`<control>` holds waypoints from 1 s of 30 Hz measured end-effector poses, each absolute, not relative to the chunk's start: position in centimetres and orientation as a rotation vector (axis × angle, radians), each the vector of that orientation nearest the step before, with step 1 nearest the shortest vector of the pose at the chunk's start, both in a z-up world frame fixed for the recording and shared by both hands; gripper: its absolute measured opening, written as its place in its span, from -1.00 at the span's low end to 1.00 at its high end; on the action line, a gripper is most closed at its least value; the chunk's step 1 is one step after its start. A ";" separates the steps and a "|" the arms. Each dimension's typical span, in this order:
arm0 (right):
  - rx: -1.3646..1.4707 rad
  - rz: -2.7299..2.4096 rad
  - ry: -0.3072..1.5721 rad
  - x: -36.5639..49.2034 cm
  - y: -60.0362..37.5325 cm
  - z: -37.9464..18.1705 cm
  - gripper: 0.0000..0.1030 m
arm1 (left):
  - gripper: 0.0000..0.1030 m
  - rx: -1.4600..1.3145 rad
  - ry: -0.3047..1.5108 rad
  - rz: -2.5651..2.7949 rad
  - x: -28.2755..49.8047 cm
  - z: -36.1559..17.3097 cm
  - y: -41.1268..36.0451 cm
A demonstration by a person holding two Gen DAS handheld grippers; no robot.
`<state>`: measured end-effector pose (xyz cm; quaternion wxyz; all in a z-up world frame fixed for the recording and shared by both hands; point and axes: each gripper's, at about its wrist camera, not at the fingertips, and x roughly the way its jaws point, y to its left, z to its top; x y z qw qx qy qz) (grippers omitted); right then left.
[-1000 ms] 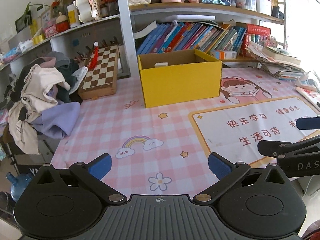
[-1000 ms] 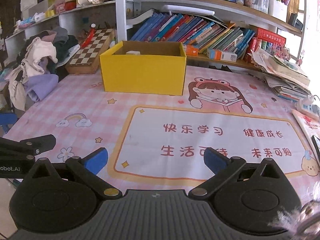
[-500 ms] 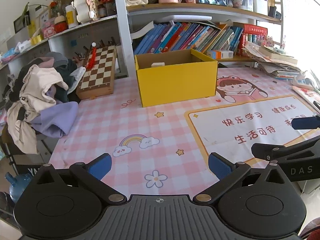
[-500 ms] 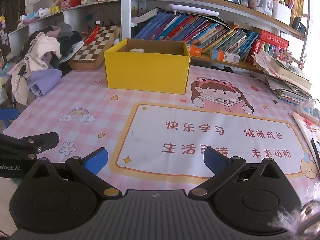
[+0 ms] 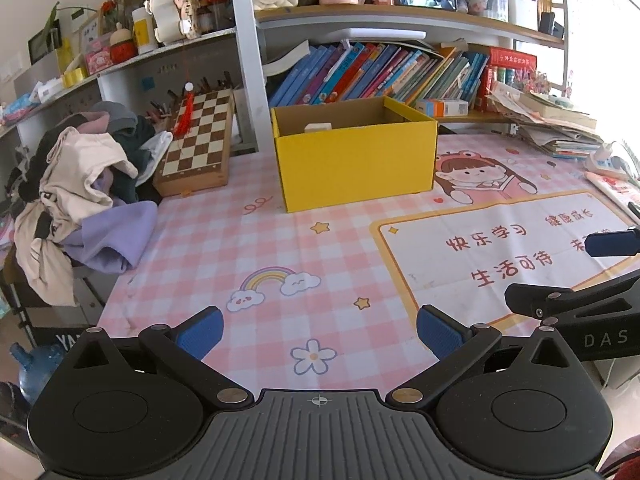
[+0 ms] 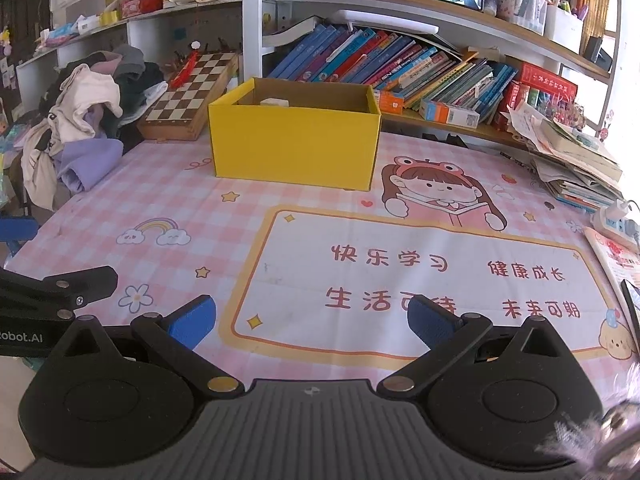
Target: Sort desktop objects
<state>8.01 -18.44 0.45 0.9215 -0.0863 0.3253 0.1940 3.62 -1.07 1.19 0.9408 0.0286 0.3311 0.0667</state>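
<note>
Room: a study corner with shelves (image 6: 400, 12) running across the wall ahead of both my grippers, crowded with jars, a pink cup, a white handbag and pen pots; strong daylight comes in from my right.
Desk: its top is covered by a pink checked mat (image 5: 248, 248) printed with a rainbow, stars, flowers, a cartoon girl and a white panel of red characters; it stretches from just under my grippers to the shelves.
Books: a leaning row of books (image 6: 400, 64) on the low shelf straight ahead, behind the box.
Clothes: a heap of clothes (image 5: 84, 184) in cream, purple and dark cloth, far to my left at the desk's edge.
Paper pile: loose papers and booklets (image 6: 576, 160) stacked ahead and to the right of my right gripper.
Box: the yellow box (image 5: 356, 156) stands open-topped on the mat, ahead of both grippers and well apart from them; it sits ahead and slightly right of my left gripper, ahead and left of my right one.
Chessboard: a wooden chessboard (image 5: 198, 144) propped up just left of the box, a red tassel lying on it.
Left gripper: my left gripper (image 5: 319, 330) hangs over the near edge of the mat, blue fingers spread wide, nothing between them.
Right gripper: my right gripper (image 6: 312, 320) is likewise spread wide and empty, over the white panel.
White block: a small white block (image 6: 274, 102) lies inside the box, only its top showing above the wall.
</note>
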 end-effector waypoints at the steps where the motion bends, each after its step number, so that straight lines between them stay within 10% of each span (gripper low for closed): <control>1: -0.178 0.398 0.669 8.0 -18.4 0.4 1.00 | 1.00 0.059 0.676 0.135 3.6 1.2 -1.1; 30: -0.162 0.369 0.713 8.5 -19.1 0.1 1.00 | 1.00 0.065 0.692 0.106 3.9 0.8 -0.9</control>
